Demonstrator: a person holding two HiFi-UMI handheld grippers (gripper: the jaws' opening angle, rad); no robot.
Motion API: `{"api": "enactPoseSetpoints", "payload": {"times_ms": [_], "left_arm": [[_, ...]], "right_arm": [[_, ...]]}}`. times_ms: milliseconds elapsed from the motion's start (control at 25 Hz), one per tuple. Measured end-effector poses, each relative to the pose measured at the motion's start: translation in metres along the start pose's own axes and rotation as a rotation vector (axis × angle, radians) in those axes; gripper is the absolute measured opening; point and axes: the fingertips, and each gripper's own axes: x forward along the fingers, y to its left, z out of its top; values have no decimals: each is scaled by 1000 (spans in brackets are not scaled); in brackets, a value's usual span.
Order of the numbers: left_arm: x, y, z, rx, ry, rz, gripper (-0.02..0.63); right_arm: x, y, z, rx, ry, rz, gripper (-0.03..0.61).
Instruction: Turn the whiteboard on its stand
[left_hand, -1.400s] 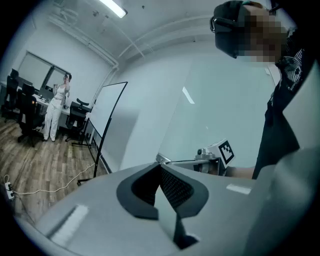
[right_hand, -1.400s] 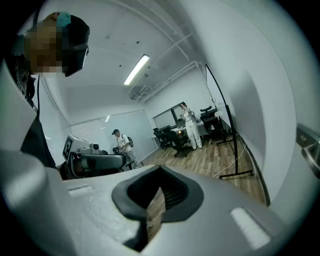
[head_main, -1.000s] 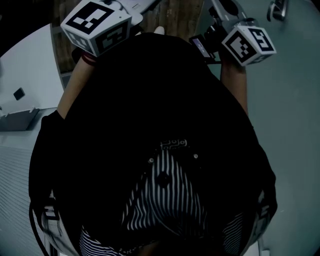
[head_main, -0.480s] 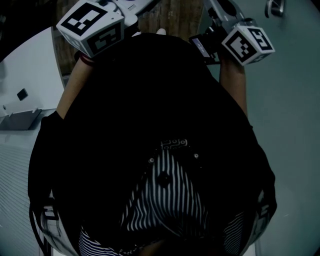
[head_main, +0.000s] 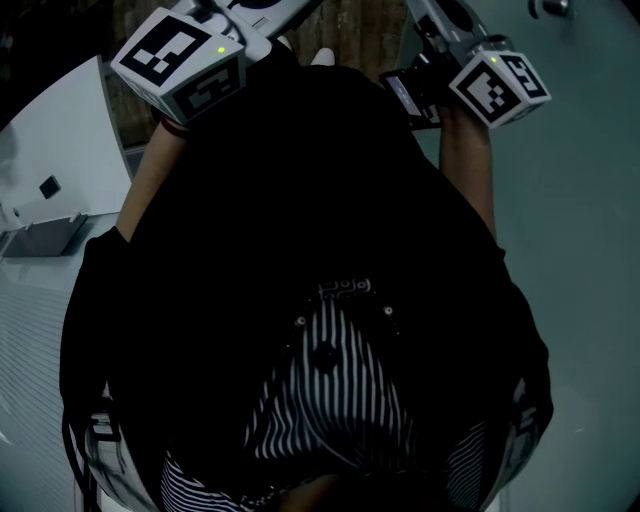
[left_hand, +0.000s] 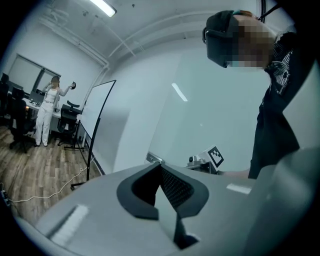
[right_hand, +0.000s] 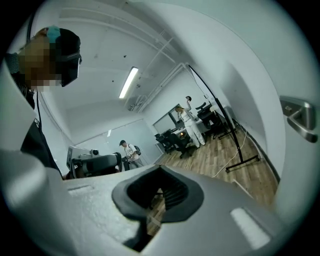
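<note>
Left claw: sitting shut, pressing pad to pad along a thin slit, gripping nothing, pointing toward a pale wall
Right claw: sitting shut as well, gripping nothing, letting only a sliver of floor through the slit
Whiteboard: standing upright on its black stand, far off at the left in the left gripper view, well apart from both claws
Stand foot: lying as a dark bar on the floor, far right in the right gripper view
Cable: trailing pale across the wood floor from the near left toward the stand
Left marker cube: riding at the far left of the head view, just beyond a bare forearm
Right marker cube: riding at the far right of the head view
Dark top: filling most of the head view, baring striped cloth at the near edge
Person in white: standing beyond the whiteboard, holding both arms up, beside dark office chairs
Person in a cap: standing far off, left of centre in the right gripper view, carrying a backpack
Door handle: jutting from a pale surface at the near right
</note>
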Motion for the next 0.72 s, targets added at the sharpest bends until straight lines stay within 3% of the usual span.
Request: {"api": "enactPoseSetpoints", "payload": {"times_ms": [120, 200, 360, 440, 520, 720], "left_arm": [[-12, -28, -7, 0, -6, 7, -2], [-50, -78, -30, 2, -26, 49, -2], [-161, -252, -124, 63, -92, 94, -2], [-196, -316, -159, 80, -104, 97, -2], [-199, -322, -162, 83, -102, 97, -2], [-190, -277, -136, 91, -128, 92, -3]], "right_arm": [[-31, 15, -13, 5, -19, -2, 0], [-75, 57, -49, -11, -26, 20, 0], [-213, 176, -185, -85, -44, 41, 0], [-259, 220, -230, -109, -53, 55, 0], [-263, 228, -228, -136, -64, 54, 0], [-225, 214, -198, -126, -72, 40, 0]]}}
